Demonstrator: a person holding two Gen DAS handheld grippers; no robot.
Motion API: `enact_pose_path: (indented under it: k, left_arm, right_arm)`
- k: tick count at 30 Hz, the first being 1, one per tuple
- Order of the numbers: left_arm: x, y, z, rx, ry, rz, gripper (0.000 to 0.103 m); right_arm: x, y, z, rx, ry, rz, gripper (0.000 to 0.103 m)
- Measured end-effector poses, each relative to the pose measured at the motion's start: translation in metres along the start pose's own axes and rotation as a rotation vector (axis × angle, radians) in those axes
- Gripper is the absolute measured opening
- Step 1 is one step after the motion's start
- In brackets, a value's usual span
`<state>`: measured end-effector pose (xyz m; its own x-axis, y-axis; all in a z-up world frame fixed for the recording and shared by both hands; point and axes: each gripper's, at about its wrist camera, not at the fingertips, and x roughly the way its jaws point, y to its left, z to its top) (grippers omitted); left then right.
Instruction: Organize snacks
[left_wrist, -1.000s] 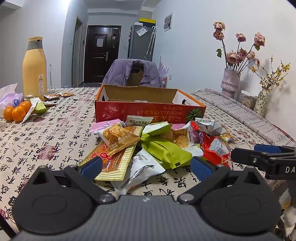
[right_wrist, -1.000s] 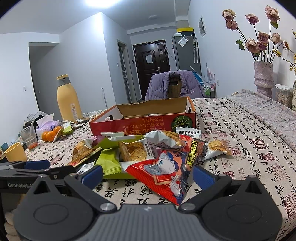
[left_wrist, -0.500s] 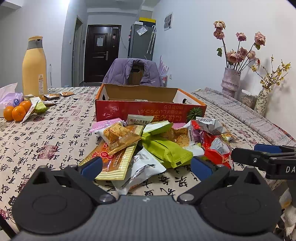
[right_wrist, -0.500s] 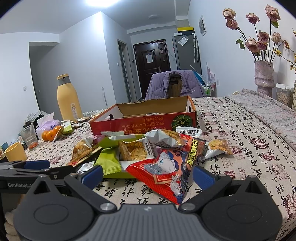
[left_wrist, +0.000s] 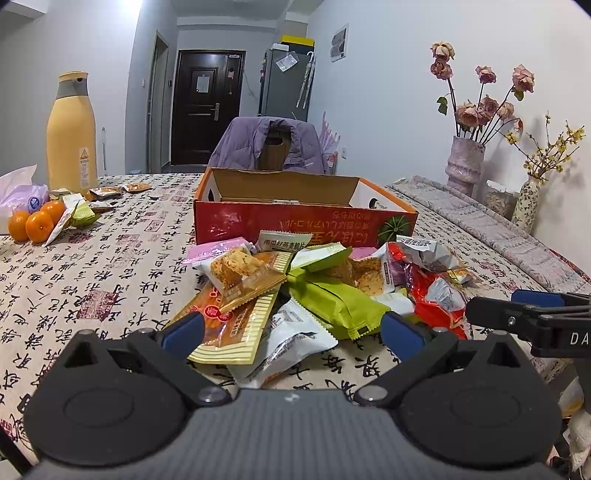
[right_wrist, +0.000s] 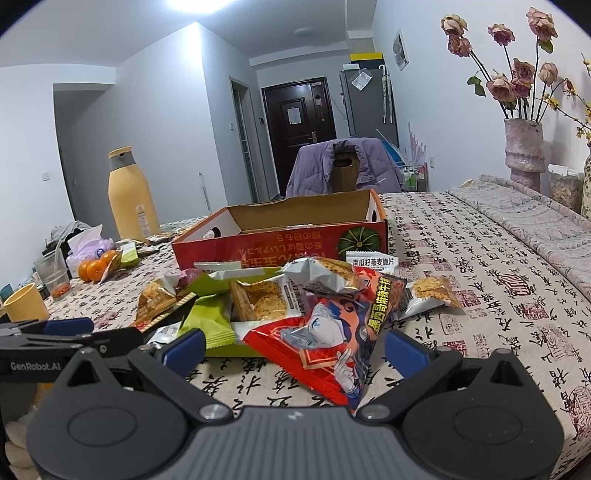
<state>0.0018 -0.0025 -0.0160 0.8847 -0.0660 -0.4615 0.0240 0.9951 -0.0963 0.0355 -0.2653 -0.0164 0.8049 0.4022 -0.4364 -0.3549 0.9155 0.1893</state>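
Note:
A heap of snack packets (left_wrist: 314, 280) lies on the patterned tablecloth in front of an open red cardboard box (left_wrist: 303, 221). In the left wrist view a green packet (left_wrist: 332, 302), a striped orange packet (left_wrist: 236, 321) and a white packet (left_wrist: 291, 339) lie nearest. My left gripper (left_wrist: 291, 330) stands open just short of them. In the right wrist view a red packet with a cartoon figure (right_wrist: 332, 339) lies closest, with the snack heap (right_wrist: 295, 291) and the box (right_wrist: 288, 240) behind. My right gripper (right_wrist: 295, 347) is open, its fingers either side of that packet's near corner, holding nothing.
A tall yellow bottle (left_wrist: 72, 133), oranges (left_wrist: 35, 223) and a tissue pack (left_wrist: 22, 192) sit far left. Vases with dried flowers (left_wrist: 465, 166) stand at the right. A chair with a purple jacket (left_wrist: 273, 147) is behind the box. A yellow cup (right_wrist: 24, 304) stands left.
Both grippers have crept slightly forward towards the heap; both stay open and nothing has been picked up.

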Motion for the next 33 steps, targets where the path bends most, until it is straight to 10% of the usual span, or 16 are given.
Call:
enact_pose_path:
  k: [18,33]
  left_arm:
    - [0.017,0.011,0.008,-0.026,0.007,0.03,0.103]
    - [0.028,0.017,0.008,-0.026,0.013,0.026,0.103]
  right_arm:
    - [0.066,-0.009,0.05,-0.033,-0.029,-0.028,0.101]
    - [0.108,-0.024,0.049,0.077,0.047,0.015,0.063]
